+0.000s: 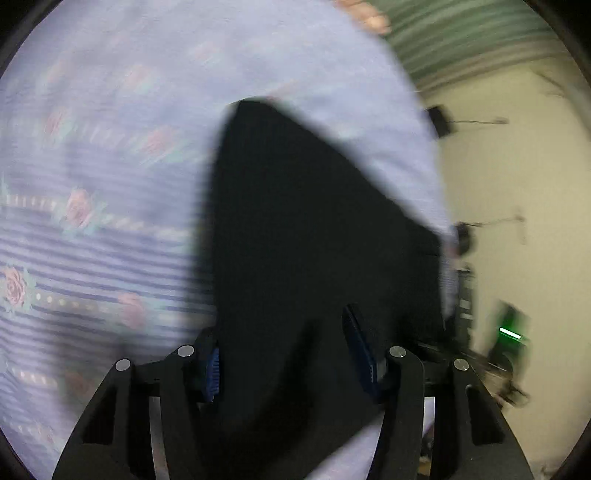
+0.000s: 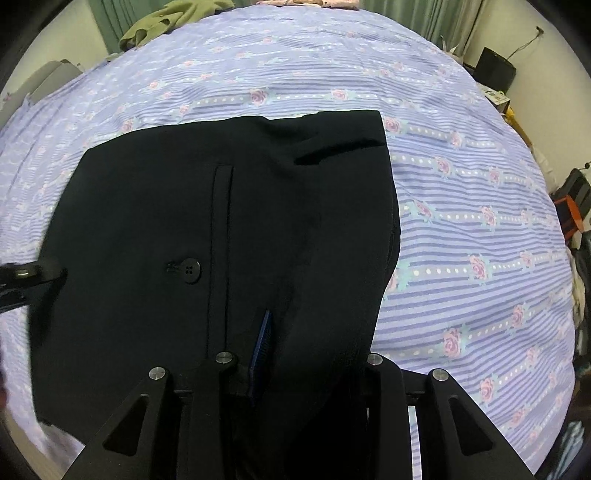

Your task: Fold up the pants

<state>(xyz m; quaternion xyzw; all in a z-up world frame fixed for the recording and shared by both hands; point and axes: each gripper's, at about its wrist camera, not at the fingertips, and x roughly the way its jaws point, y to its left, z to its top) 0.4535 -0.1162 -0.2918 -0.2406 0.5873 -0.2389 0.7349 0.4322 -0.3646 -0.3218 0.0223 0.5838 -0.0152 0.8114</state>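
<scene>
Lying near the bedsheet's [image 2: 461, 206] front edge, the black pants [image 2: 155, 221] are soft, light and limp. Left gripper [image 1: 288, 354] straddles cloth, grip uncertain; right gripper [image 2: 314, 354] likewise cannot be judged. Take hold at the waistband corners.

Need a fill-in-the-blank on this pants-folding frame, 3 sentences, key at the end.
1. The black pants lie on a bedsheet printed with stripes and pink ____.
2. Beside the welt pocket, the pants show one round black ____.
3. In the right wrist view, an olive-green garment lies at the ____ edge of the bed.

Missing words: roses; button; far
</scene>
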